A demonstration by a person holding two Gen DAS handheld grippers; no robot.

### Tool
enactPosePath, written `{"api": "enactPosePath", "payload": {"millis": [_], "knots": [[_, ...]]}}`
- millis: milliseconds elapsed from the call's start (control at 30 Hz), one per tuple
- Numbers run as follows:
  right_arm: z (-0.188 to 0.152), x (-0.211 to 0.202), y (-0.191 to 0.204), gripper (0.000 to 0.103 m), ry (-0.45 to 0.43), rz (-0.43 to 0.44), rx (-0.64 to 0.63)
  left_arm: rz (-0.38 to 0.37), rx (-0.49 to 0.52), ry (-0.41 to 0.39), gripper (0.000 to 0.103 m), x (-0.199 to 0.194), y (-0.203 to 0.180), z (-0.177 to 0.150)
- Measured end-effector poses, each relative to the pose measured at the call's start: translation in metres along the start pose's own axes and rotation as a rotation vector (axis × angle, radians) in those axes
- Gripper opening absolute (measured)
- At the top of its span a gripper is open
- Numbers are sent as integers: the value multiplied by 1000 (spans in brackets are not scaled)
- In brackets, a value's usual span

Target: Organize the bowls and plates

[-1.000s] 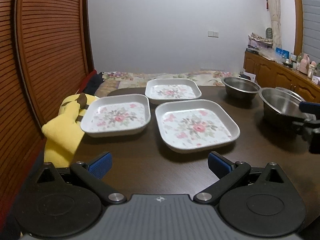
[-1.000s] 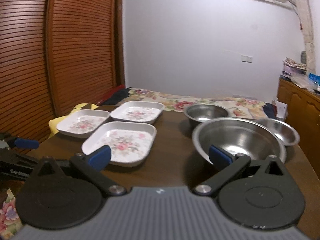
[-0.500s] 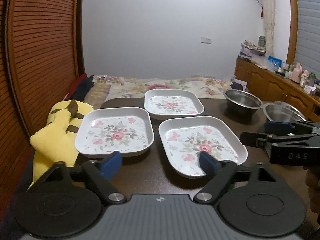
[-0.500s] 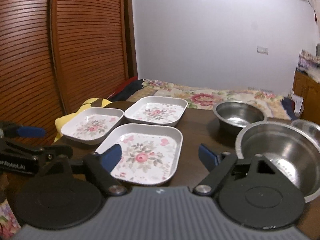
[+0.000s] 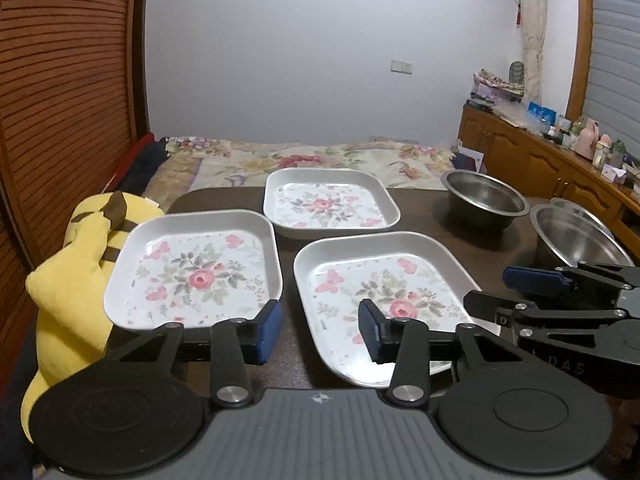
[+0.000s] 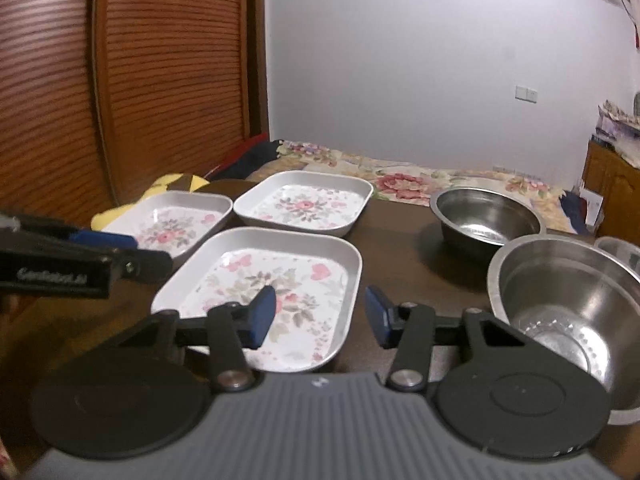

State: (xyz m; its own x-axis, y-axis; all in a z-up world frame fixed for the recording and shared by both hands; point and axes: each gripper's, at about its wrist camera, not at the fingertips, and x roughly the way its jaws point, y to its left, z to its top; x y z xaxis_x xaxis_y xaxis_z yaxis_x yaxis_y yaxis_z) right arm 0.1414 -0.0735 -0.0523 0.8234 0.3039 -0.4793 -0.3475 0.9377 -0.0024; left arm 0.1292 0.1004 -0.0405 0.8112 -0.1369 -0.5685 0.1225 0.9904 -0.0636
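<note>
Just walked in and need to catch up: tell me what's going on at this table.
A person holds a gripper in each hand over a dark table, sorting dishes. Three square floral plates lie apart, unstacked, and three steel bowls stand to their right. The left gripper and right gripper hover by the nearest plate, jaws closing on nothing yet. A yellow plush toy sits at the table's left edge.

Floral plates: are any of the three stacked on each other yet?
No. The near plate, the left plate and the far plate each sit separately on the table.
</note>
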Motion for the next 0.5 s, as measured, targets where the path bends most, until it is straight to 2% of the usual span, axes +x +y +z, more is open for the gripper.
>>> {"api": "enactPosePath", "payload": {"millis": [133, 200, 333, 500], "knots": [[-1, 6, -1, 48, 13, -14, 4, 0, 2, 20, 34, 5, 0, -5], [-2, 9, -2, 43, 26, -20, 10, -3, 2, 29, 32, 7, -1, -8], [-5, 14, 0, 40, 51, -30, -7, -3, 0, 47, 21, 12, -1, -11], [-8, 20, -1, 37, 78, -35, -7, -4, 4, 61, 16, 18, -1, -12]]}}
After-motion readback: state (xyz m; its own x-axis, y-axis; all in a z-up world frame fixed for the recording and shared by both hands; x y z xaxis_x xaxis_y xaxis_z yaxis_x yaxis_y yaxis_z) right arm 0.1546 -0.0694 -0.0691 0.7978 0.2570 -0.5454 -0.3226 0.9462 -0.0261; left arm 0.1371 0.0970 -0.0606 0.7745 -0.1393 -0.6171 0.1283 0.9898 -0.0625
